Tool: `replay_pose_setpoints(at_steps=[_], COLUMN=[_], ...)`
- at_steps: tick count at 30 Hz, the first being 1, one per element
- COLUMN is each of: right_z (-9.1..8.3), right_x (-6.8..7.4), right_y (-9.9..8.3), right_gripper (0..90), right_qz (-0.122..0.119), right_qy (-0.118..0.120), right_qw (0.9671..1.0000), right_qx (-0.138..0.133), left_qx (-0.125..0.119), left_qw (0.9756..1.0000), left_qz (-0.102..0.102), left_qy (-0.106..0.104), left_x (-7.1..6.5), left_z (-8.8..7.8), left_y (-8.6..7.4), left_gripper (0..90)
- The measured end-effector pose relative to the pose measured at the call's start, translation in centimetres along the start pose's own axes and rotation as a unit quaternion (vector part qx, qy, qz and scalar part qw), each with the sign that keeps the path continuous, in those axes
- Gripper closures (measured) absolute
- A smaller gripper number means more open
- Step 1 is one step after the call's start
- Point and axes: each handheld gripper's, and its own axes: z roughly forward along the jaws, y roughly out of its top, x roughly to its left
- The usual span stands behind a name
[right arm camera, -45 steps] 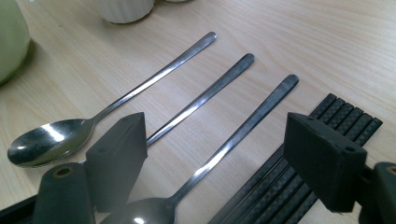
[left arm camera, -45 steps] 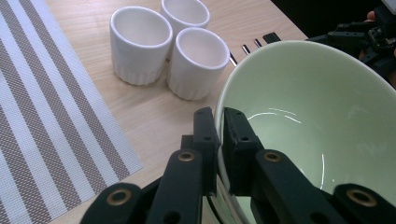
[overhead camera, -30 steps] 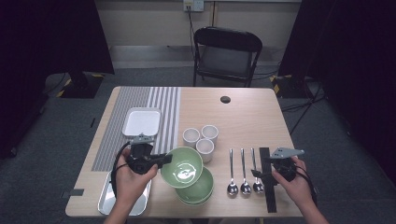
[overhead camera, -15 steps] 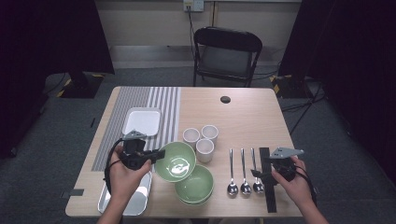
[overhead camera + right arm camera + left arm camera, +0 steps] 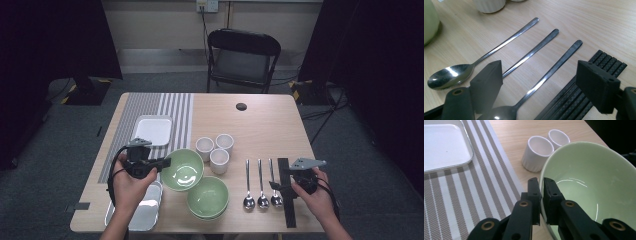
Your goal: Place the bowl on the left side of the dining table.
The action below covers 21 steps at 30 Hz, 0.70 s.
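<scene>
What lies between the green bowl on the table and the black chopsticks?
Three spoons lie side by side between the bowl and the chopsticks, seen in the high view.

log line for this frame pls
left gripper: shut on green bowl rim, lifted | right gripper: open over spoons | stack bowl: on table

The left gripper [image 5: 161,163], clamped on a green bowl's [image 5: 183,169] rim, has carried it off the second bowl [image 5: 208,197] at the near edge, left and farther, to beside the cups [image 5: 215,150].
</scene>
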Motion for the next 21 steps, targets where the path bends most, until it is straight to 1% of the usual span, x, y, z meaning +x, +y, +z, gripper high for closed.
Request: replay_pose_setpoints(at_steps=[1,3,7,9,11,12,16,18,19,21], right_z=[0.0,0.0,0.0,0.0,0.0,0.0,0.0,-0.1,-0.1,-0.1], right_x=[0.0,0.0,0.1,0.1,0.1,0.0,0.0,0.0,0.0,0.0], right_y=[0.0,0.0,0.0,0.0,0.0,0.0,0.0,0.0,0.0,0.0], right_gripper=[21.1,21.1,21.1,21.2,21.2,21.2,21.2,21.2,21.1,21.2], right_qz=[0.001,0.001,0.002,0.002,0.001,0.000,0.000,0.000,0.000,0.001], right_qy=[0.000,0.000,0.000,-0.001,0.001,0.000,-0.002,-0.002,-0.001,-0.002], right_qw=[1.0000,1.0000,1.0000,1.0000,1.0000,1.0000,1.0000,1.0000,1.0000,1.0000], right_qx=[0.000,0.001,0.002,0.002,0.000,0.000,0.001,0.001,0.001,0.001], left_qx=[-0.001,0.001,-0.002,-0.001,-0.003,0.000,0.001,0.002,-0.001,-0.002], left_qw=[1.0000,1.0000,0.9999,0.9999,0.9998,0.9997,0.9996,0.9996,0.9995,0.9994], left_qz=[-0.002,0.002,-0.006,-0.004,-0.009,-0.007,-0.008,-0.012,-0.009,-0.013], left_qy=[-0.001,0.004,0.011,0.014,0.017,0.022,0.026,0.027,0.029,0.031], left_x=[0.1,0.3,0.7,0.9,1.1,1.2,1.6,1.8,1.8,2.0], left_z=[0.0,0.0,0.0,-0.1,-0.1,-0.1,0.1,0.2,0.2,0.2], left_y=[0.0,0.0,0.1,0.2,0.2,0.3,0.2,0.3,0.3,0.4], left_gripper=[85.0,85.0,85.0,85.0,85.0,85.0,85.0,85.0,85.0,85.0])
